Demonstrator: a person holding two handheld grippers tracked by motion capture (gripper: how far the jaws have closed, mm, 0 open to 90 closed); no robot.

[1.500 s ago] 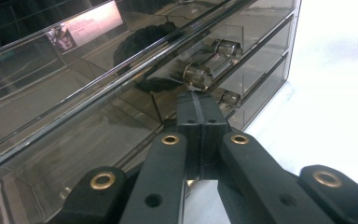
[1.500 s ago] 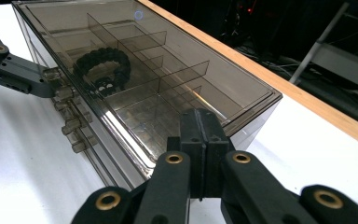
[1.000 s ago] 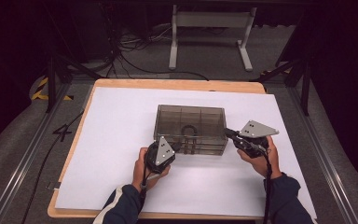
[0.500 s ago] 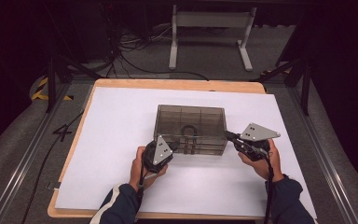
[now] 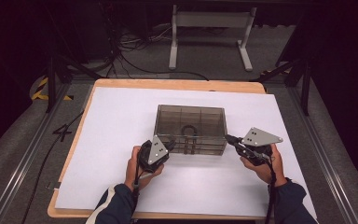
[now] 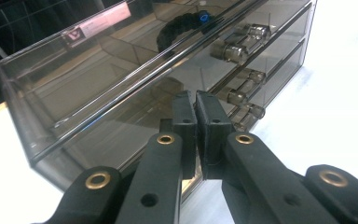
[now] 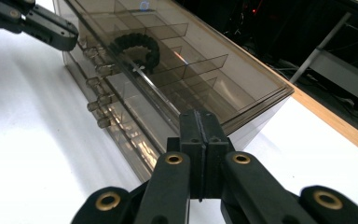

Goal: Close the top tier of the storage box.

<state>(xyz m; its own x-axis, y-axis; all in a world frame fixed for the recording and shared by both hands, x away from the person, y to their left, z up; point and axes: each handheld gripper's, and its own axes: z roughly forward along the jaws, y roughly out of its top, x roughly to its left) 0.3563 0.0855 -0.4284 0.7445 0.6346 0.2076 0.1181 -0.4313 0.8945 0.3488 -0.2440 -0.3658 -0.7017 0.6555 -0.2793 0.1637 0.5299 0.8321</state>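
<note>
Both tools press the smoky transparent plastic drawer box (image 5: 190, 129) (black bracelet inside): left tool (image 6: 196, 122) nearly together, right tool (image 7: 199, 135) together, empty.

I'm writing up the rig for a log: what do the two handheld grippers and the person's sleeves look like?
Both grippers are black, each topped by a grey three-cornered plate with small dark dots. The left gripper and right gripper have flat black jaws on arms with brass-ringed holes. A dark cable trails from the right one. The sleeves are dark navy, the left with a white stripe.
</note>
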